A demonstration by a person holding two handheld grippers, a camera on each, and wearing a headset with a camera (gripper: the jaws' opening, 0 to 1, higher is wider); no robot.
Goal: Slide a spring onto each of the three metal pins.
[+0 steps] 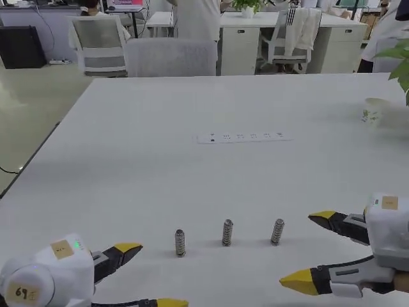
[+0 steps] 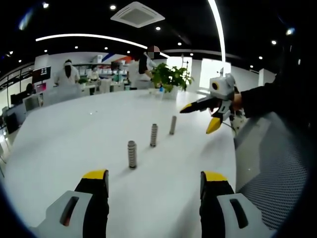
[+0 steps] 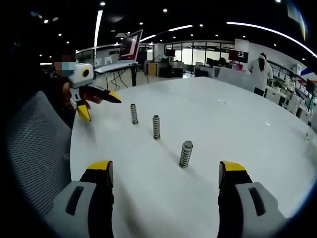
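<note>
Three coiled springs stand upright in a row on the white table, each on a pin: left spring, middle spring, right spring. My left gripper sits at the bottom left, just short of the left spring, open and empty. My right gripper is to the right of the right spring, open and empty. In the left gripper view the springs recede beyond the yellow-tipped left gripper. In the right gripper view the nearest spring stands just ahead of the right gripper.
A flush power strip lies mid-table. A paper cup and plant leaves are at the far right. The table's left edge drops to the floor. Office chairs and desks stand beyond.
</note>
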